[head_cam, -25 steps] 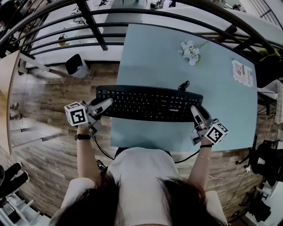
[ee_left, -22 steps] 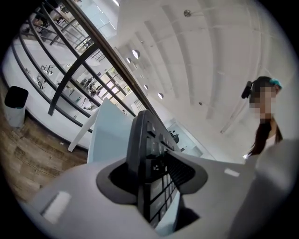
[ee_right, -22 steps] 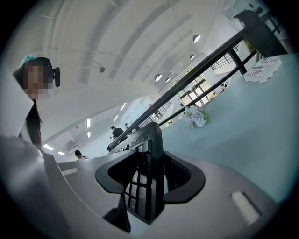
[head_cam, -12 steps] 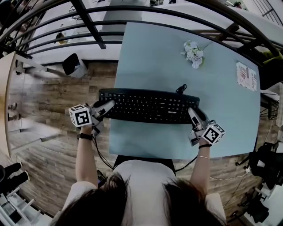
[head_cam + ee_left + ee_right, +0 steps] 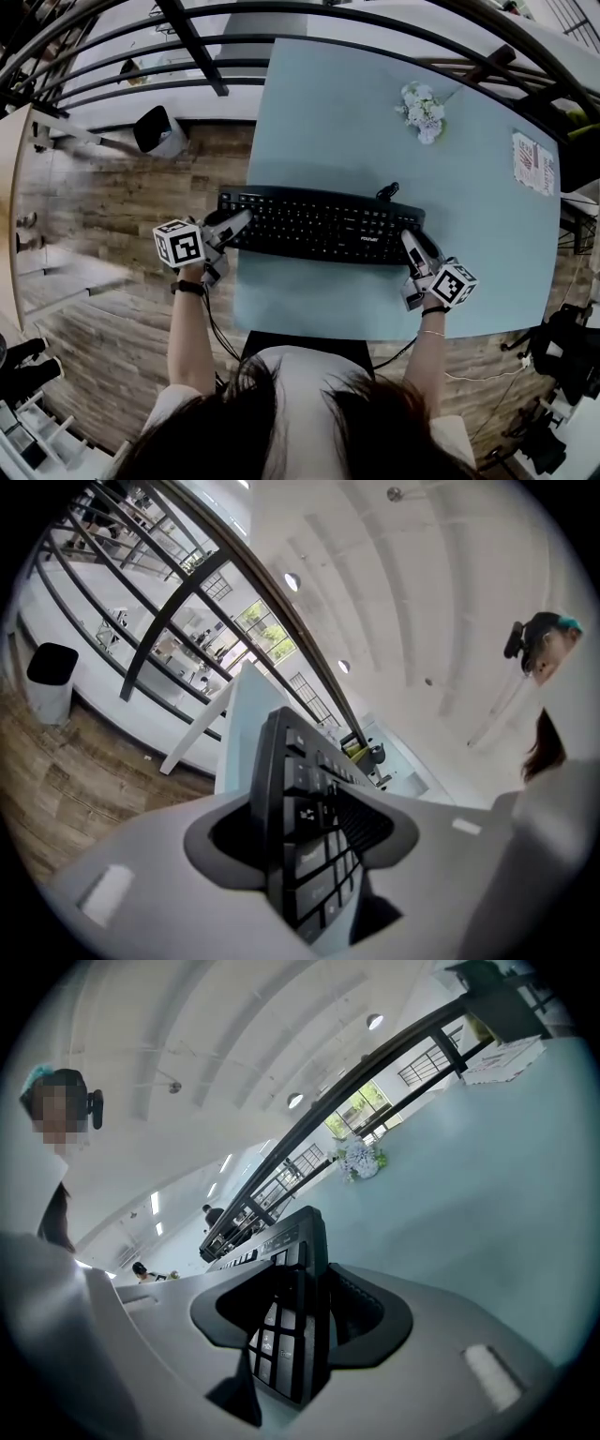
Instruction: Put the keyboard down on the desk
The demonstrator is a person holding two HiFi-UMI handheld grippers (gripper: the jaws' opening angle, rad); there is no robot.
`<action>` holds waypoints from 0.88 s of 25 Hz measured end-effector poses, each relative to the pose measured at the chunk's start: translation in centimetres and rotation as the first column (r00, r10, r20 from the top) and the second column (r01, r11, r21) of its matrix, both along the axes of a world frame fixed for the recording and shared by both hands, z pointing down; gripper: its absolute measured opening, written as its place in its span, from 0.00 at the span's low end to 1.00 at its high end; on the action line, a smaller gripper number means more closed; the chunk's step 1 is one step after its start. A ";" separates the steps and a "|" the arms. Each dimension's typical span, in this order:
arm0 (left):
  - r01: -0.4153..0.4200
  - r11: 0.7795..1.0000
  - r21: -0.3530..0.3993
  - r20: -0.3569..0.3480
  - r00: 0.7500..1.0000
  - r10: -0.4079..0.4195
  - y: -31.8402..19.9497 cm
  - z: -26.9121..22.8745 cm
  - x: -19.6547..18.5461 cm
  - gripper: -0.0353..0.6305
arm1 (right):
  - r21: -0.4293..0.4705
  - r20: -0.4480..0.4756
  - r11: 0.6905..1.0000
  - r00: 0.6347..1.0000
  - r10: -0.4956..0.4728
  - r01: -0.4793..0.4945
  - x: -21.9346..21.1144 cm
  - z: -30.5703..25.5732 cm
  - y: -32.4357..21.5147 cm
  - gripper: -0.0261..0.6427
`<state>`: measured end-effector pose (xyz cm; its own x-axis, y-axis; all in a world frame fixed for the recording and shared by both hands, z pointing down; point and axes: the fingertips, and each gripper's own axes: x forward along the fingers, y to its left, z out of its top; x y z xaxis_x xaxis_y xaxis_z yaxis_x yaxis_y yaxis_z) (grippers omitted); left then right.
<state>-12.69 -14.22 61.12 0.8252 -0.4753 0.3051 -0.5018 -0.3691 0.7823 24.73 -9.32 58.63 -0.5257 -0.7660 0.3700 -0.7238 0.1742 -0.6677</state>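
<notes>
The keyboard appears to be laid on the desk, clamped at its right end by the right gripper, while the left gripper seems loosened, its jaws having just been opening around the other end, so only release is left.

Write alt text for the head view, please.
A black keyboard spans a pale desk, its ends between the jaws of the left gripper, which have just been opening, and the right gripper. White flowers sit farther back.

An office: pale desk, black railing, wood floor.
</notes>
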 end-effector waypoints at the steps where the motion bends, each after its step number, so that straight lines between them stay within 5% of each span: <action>1: -0.001 1.000 0.000 0.008 1.000 0.001 -0.1 0.1 0.2 0.44 | -0.007 -0.003 1.000 1.000 0.009 -0.009 0.2 0.2 0.1 0.27; 15: 0.057 0.998 0.032 0.166 0.984 -0.062 -0.2 1.6 1.7 0.50 | -0.037 -0.095 0.991 0.988 0.122 -0.126 2.7 2.5 2.0 0.28; 22: 0.071 0.995 0.071 0.298 0.950 -0.089 -0.4 2.2 1.7 0.55 | -0.048 -0.181 0.993 0.979 0.097 -0.107 3.2 3.1 1.6 0.29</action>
